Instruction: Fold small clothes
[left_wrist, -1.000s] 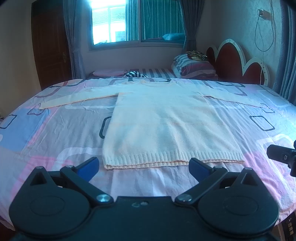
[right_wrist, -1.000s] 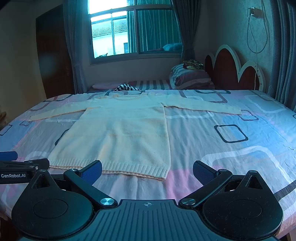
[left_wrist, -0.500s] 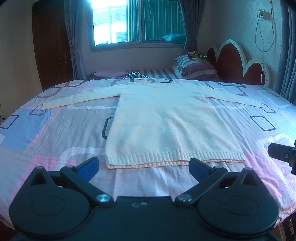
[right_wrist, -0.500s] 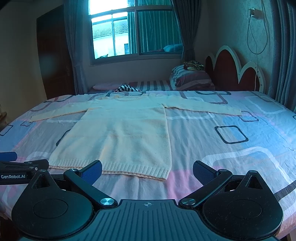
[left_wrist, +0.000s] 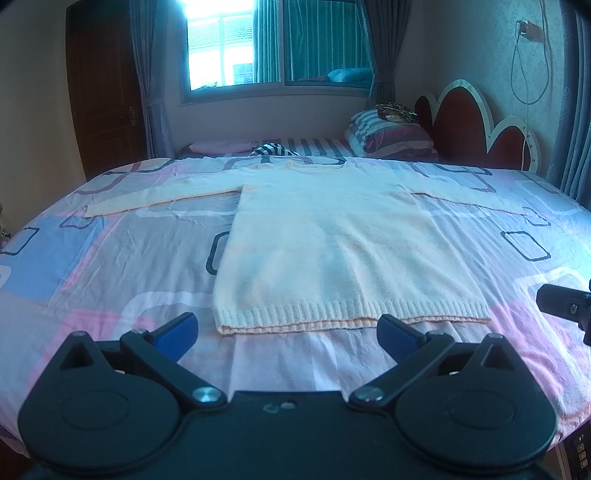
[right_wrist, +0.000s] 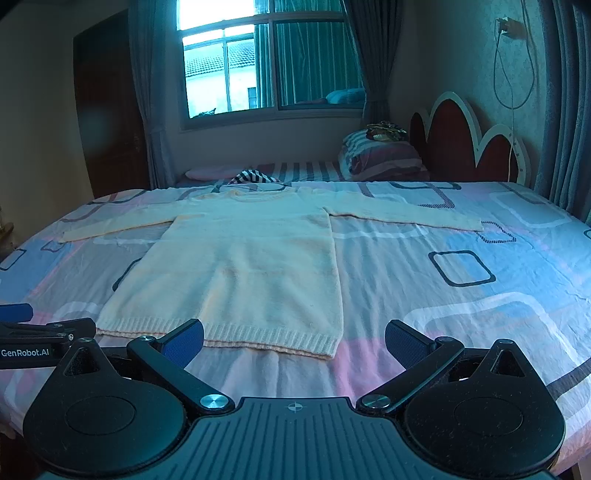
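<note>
A cream knitted sweater (left_wrist: 332, 240) lies flat on the bed, sleeves spread to both sides, ribbed hem toward me. It also shows in the right wrist view (right_wrist: 243, 266). My left gripper (left_wrist: 288, 332) is open and empty, hovering just short of the hem. My right gripper (right_wrist: 295, 339) is open and empty, near the hem's right corner. Each gripper shows at the edge of the other's view: the right one (left_wrist: 565, 306), the left one (right_wrist: 33, 332).
The bed sheet (left_wrist: 110, 258) is pink, blue and white with rounded squares. A striped pillow (left_wrist: 388, 136) and a red and white headboard (left_wrist: 476, 129) are at the back right. A window (left_wrist: 273, 44) and a dark door (left_wrist: 103, 96) stand behind.
Both grippers have drifted slightly; the sweater appears a little further right in the left wrist view. Nothing was grasped and the sweater has not moved.
</note>
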